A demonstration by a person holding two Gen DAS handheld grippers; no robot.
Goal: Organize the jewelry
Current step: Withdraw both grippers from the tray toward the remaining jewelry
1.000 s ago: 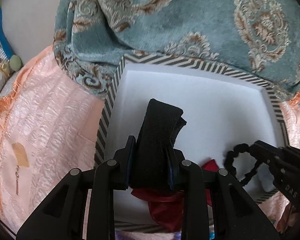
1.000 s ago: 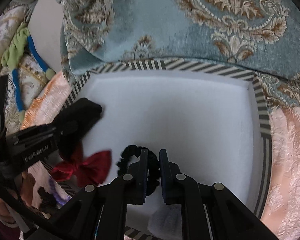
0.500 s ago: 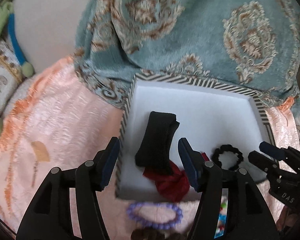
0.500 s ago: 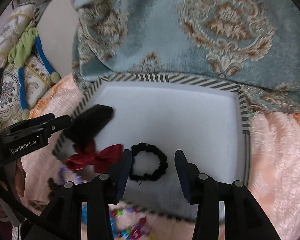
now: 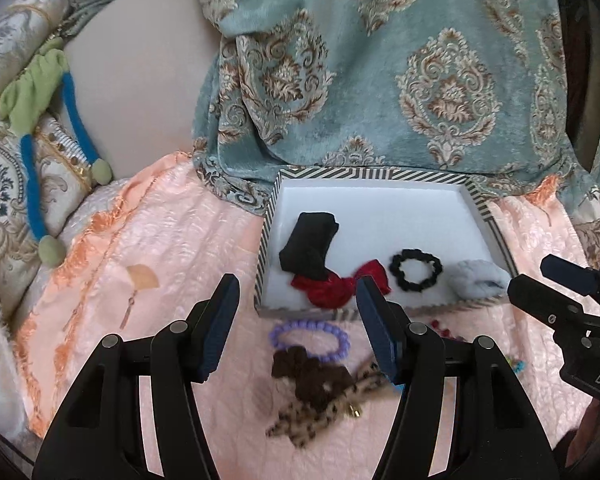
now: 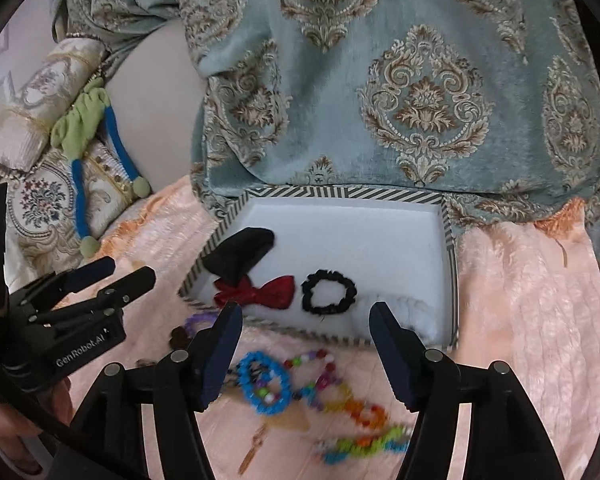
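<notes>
A striped box [image 5: 475,200] with a white inside holds a folded black band [image 5: 309,244], a red bow [image 5: 335,286], a black scrunchie [image 5: 415,270] and a white fluffy piece [image 5: 477,276]. My left gripper [image 5: 298,292] hangs open above the box's near edge, with nothing between its fingers. In the right wrist view the right gripper [image 6: 305,316] is also pulled back from the box [image 6: 339,192]. Its jaws are opening and hold nothing; the black scrunchie [image 6: 328,292] lies apart, beyond them.
On the peach cover in front of the box lie a purple bead bracelet [image 5: 307,338], a brown scrunchie [image 5: 311,376], a leopard-print bow [image 5: 311,416], a blue bead bracelet [image 6: 264,384] and a colourful bead string [image 6: 339,392]. A teal patterned cloth [image 5: 419,80] hangs behind; cushions [image 5: 4,184] lie left.
The left gripper let go of the black band and the right let go of the black scrunchie. Both opened and drew back and up from the box.
</notes>
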